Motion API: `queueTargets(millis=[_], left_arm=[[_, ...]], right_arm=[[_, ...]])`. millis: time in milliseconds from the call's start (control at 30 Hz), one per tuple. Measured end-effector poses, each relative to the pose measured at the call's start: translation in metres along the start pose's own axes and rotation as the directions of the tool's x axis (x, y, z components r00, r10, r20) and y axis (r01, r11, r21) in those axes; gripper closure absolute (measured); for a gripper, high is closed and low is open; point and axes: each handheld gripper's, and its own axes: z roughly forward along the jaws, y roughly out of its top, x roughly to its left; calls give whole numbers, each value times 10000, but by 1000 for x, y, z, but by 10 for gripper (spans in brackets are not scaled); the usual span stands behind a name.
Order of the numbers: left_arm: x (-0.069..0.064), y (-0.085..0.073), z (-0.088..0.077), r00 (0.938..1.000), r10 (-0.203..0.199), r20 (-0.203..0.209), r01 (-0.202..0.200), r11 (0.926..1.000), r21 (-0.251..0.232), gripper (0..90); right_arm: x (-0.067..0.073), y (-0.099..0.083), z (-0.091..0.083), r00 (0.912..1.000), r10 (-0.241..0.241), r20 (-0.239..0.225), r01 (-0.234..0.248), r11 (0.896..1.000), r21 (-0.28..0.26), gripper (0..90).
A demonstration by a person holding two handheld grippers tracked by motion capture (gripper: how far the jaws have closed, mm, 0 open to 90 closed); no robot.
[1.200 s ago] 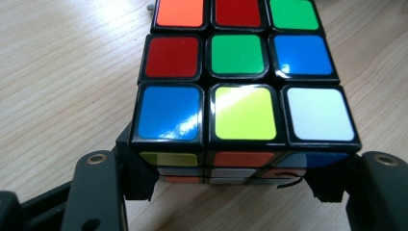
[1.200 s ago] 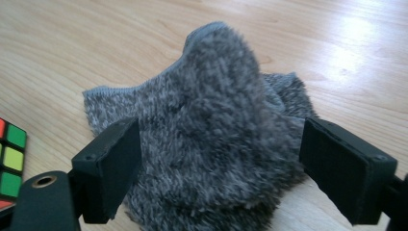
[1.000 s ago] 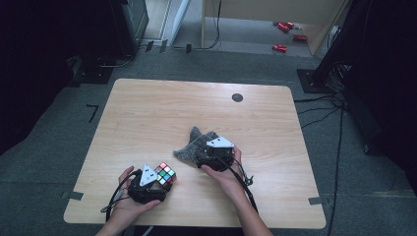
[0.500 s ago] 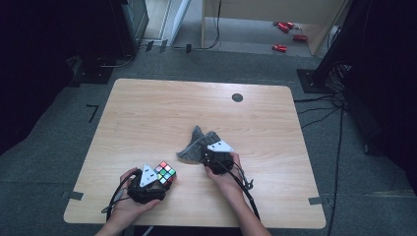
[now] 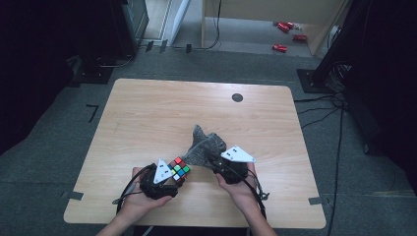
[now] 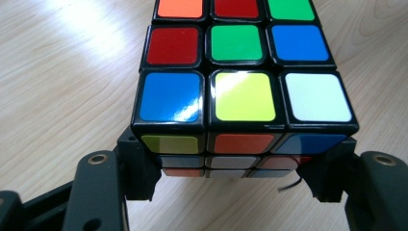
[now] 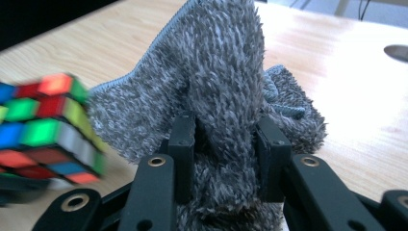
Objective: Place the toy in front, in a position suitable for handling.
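Near the table's front edge, left gripper (image 5: 167, 178) clamped on a scrambled puzzle cube (image 5: 179, 168), jaws pressed against the cube's two opposite sides low on its body, as seen in the left gripper view (image 6: 235, 180). Cube (image 6: 243, 82) held clear of the wood, top face toward the camera: blue, yellow and white stickers in the nearest row, red, green and blue behind, orange, red and green farthest. Grey three-cornered plate on top of the gripper, black cable looping out to the left, person's left hand (image 5: 142, 199) cupped beneath.

Just to the right, right gripper (image 5: 219, 164) closed on a grey shaggy cloth (image 5: 204, 147), jaws having just been drawing together with a fold of the pile pinched between them. In the right gripper view (image 7: 223, 159), cloth (image 7: 221, 72) rising as a peak above the jaws, ribbed hem running down its left edge, the rest bunched on the table behind. Cube (image 7: 48, 130) blurred at that view's left, just beside the cloth's lower corner; contact between the two not determinable. Person's right hand (image 5: 241, 189) wrapped around the gripper body.

Beyond both tools, light wooden table (image 5: 147, 113) with a dark round grommet (image 5: 237, 97) near its far edge. Grey carpet around the table, red objects (image 5: 285, 34) on the floor far behind.
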Motion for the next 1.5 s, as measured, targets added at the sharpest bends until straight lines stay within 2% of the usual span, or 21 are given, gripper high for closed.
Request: queueTargets(millis=[167, 267, 300, 333, 367, 400, 433, 467, 567, 667, 767, 900, 1033, 1133, 1200, 1333, 1500], left_arm=[[-10, 14, 10, 9993, 294, 232, -302, 9990, 320, 351], [-15, 21, 13, 9987, 430, 276, -440, 9984, 355, 350], [-19, 29, 15, 9984, 499, 278, -510, 9980, 386, 351], [-19, 29, 15, 9984, 499, 278, -510, 9980, 386, 351], [-20, 37, 16, 9986, 467, 229, -476, 9979, 436, 351], [-20, 37, 16, 9986, 467, 229, -476, 9979, 436, 351], [-19, 45, 18, 9989, 278, 365, -296, 9982, 516, 351], [-19, 50, 19, 9990, 366, 273, -382, 9975, 597, 351], [-23, 58, 22, 9976, 692, -52, -686, 9949, 734, 351], [-25, 58, 23, 9973, 728, -107, -719, 9949, 702, 351], [-29, 53, 26, 9939, 1066, -271, -1033, 9893, 1026, 351], [-28, 46, 26, 9947, 1019, -154, -996, 9891, 1085, 351], [-25, 44, 25, 9955, 937, -144, -917, 9903, 1039, 351], [-22, 42, 23, 9964, 850, -65, -841, 9925, 889, 352], [-20, 40, 23, 9978, 652, 148, -661, 9953, 707, 352], [-21, 39, 21, 9970, 723, 285, -738, 9957, 566, 352], [-21, 39, 17, 9962, 750, 453, -764, 9966, 298, 352]], right_arm=[[11, 7, -14, 9986, 138, -520, -151, 9996, -242, 669], [21, 6, -18, 9968, 113, -785, -128, 9997, -188, 668], [23, 5, -18, 9970, 79, -775, -88, 9999, -122, 668], [25, 5, -18, 9981, 12, -612, -14, 10000, -38, 670], [25, 5, -18, 9990, 31, -447, -31, 10000, -2, 675], [23, 5, -20, 9986, 242, -477, -242, 9997, -11, 679], [21, 6, -21, 9972, 505, -559, -508, 9987, -40, 684], [20, 6, -22, 9958, 700, -585, -706, 9975, -72, 687], [19, 8, -24, 9970, 723, -261, -727, 9972, -144, 691], [20, 9, -26, 9961, 817, -327, -822, 9965, -128, 690], [27, 8, -24, 9975, 544, -461, -539, 9985, 118, 689], [37, 6, -19, 9969, 398, -676, -373, 9986, 386, 687], [41, 7, -16, 9967, 536, -610, -510, 9977, 443, 683], [37, 6, -13, 9952, 734, -654, -710, 9968, 373, 679], [29, 6, -12, 9927, 968, -716, -945, 9949, 349, 681], [25, 4, -11, 9935, 930, -662, -910, 9953, 331, 683], [14, 4, -14, 9925, 1112, -513, -1099, 9936, 280, 683]])
